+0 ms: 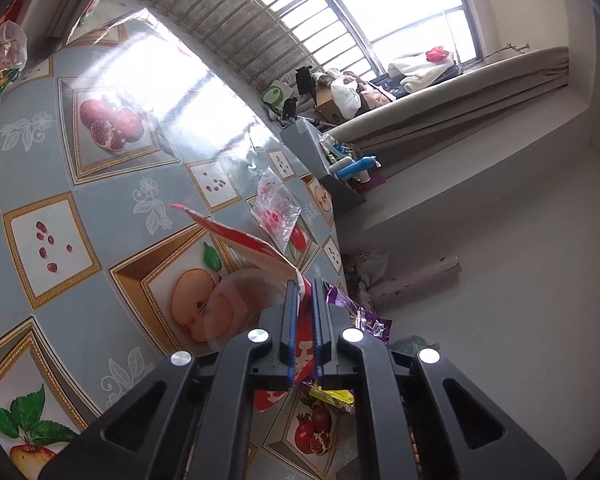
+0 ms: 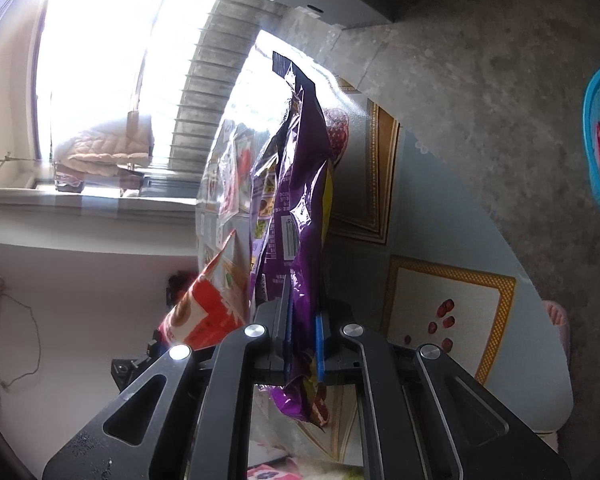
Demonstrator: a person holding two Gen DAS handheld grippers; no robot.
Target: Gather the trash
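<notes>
Over the glossy fruit-print tablecloth [image 1: 80, 184]: left gripper [image 1: 305, 284] pinches a red-and-white wrapper [image 1: 256, 246] (crinkly foil); right gripper [image 2: 303, 300] clamps a long purple snack bag [image 2: 296, 184], held aloft.

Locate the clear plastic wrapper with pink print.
In the left wrist view the clear wrapper lies flat on the fruit-pattern tablecloth, near the table's far edge, just beyond the red packet.

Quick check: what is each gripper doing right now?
Left gripper: shut on the red wrapper.
Right gripper: shut on the purple snack bag.
</notes>
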